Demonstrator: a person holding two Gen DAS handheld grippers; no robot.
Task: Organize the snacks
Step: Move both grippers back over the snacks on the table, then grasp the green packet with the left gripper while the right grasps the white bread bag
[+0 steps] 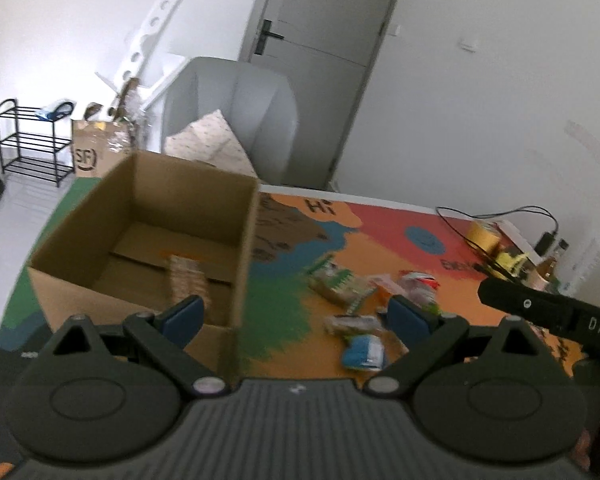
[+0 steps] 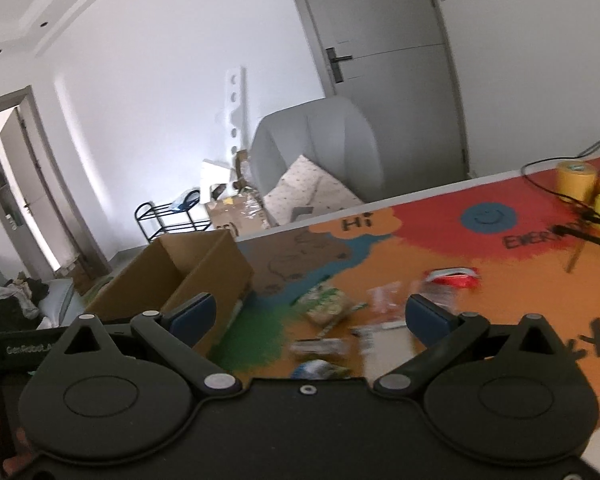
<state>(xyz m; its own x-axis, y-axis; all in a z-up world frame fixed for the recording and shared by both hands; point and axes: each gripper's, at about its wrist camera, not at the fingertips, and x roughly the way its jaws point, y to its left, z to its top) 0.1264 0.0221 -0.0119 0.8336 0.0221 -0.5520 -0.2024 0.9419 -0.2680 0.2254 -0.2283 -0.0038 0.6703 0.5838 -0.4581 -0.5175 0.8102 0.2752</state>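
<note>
Cardboard box top open; its tall wall fences off scattered snacks.

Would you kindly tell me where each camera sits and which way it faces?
Left wrist view: behind the open left tongs, facing the cardboard box with one packet inside; the other tool's black body shows at right.
Right wrist view: behind the open right tongs, facing the scattered snacks; fingers show lower left.
Shared: the box, snacks, colourful table, yellow tape roll, grey armchair, door.
</note>
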